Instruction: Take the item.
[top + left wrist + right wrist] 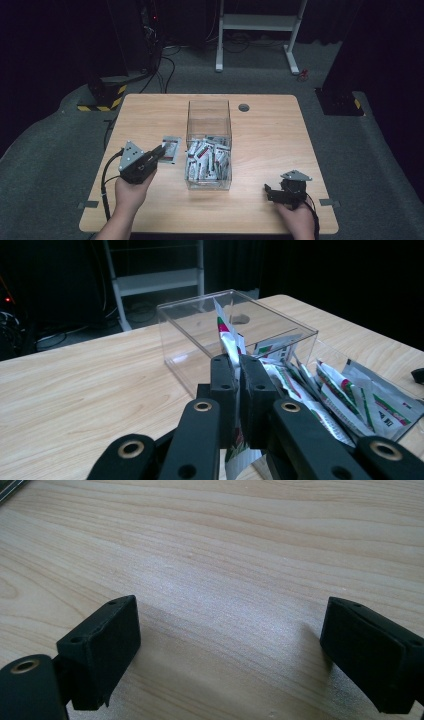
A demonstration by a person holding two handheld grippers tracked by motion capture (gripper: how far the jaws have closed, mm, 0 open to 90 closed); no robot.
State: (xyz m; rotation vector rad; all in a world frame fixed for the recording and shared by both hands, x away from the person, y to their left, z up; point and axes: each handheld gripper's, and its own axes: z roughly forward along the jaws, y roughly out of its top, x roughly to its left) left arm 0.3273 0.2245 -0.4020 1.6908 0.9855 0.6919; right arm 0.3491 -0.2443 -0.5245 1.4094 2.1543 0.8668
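We see a wooden table (270, 130) from above, with a clear plastic box (208, 116) standing near its middle. The near half of the box holds a loose heap of silver sachets (207, 159) with red and green print; the far half looks bare.

Left gripper (161, 151): at about 9 o'clock from the box, held in the person's left hand (131, 192), jaws pointing toward 2 o'clock. The tongs are narrow, clamped on one silver sachet (170, 149) that hangs just outside the box's left wall. In the left gripper view the same gripper (239, 371) shows its two black jaws pressed together on the sachet (227, 337), which stands on edge, rising above the jaw tips and also trailing below them. Beyond it we note the box (195, 322) and the heap of sachets (345, 395) to the right. Whether the held sachet touches the box wall we cannot tell.

Right gripper (269, 191): at about 4 o'clock from the box, near the table's front edge, in the person's right hand (298, 220), well apart from the box. Its jaws point toward 9 o'clock. In the right gripper view this gripper (230, 640) has its tongs wide, with bare wood grain between the two black pads.

A small dark round grommet (244, 107) sits in the tabletop at about 1 o'clock from the box, near the far edge. A white frame (257, 25) stands on the grey floor beyond the table at 12 o'clock.
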